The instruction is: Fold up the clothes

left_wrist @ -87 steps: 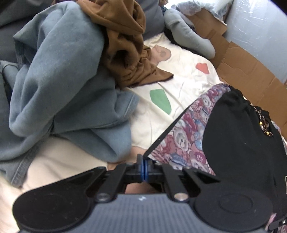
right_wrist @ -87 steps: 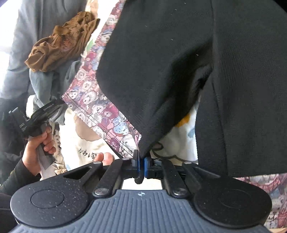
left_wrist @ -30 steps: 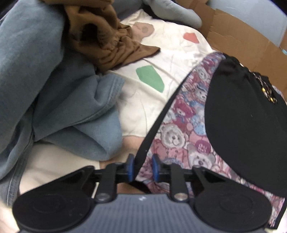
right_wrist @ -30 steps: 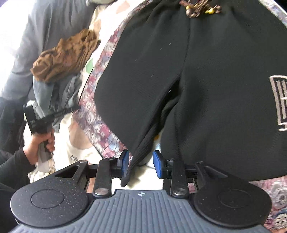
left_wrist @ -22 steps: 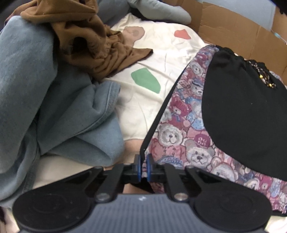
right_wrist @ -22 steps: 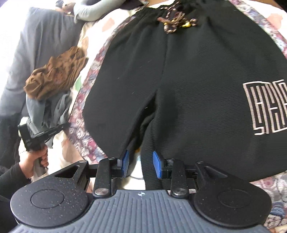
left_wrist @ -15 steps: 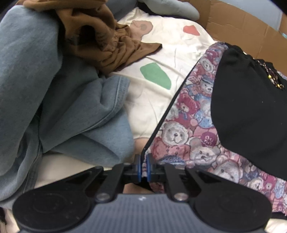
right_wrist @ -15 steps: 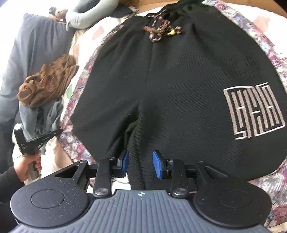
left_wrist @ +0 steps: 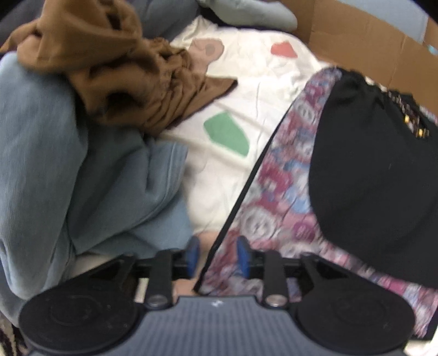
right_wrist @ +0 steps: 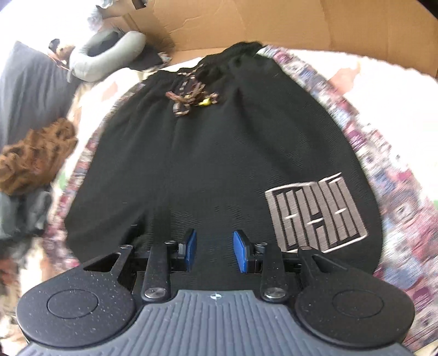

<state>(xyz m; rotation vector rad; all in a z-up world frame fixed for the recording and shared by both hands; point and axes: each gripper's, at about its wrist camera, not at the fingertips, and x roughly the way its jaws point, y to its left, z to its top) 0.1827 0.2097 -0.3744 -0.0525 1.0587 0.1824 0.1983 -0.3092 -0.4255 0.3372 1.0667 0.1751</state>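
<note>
Black shorts (right_wrist: 219, 153) lie flat on bear-print cloth (left_wrist: 276, 197), waistband and drawstring (right_wrist: 189, 100) at far side, grey woven logo (right_wrist: 317, 213) on near right leg. Cloth lies over white sheet (left_wrist: 246, 90).

Left gripper (left_wrist: 216, 256): jaws opening, black-trimmed cloth edge between pads, apparently not pinched (frame blurred).

Right gripper (right_wrist: 215, 254): jaws apart above shorts hem, gripping nothing.

Brown garment (left_wrist: 115, 63) heaped on blue denim (left_wrist: 68, 169) at left. Cardboard (right_wrist: 273, 24) behind.

Both scenes are viewed steeply downward from close above the bed — the black shorts (left_wrist: 377, 175) and brown garment (left_wrist: 115, 68) are shared, seen from left and right.
</note>
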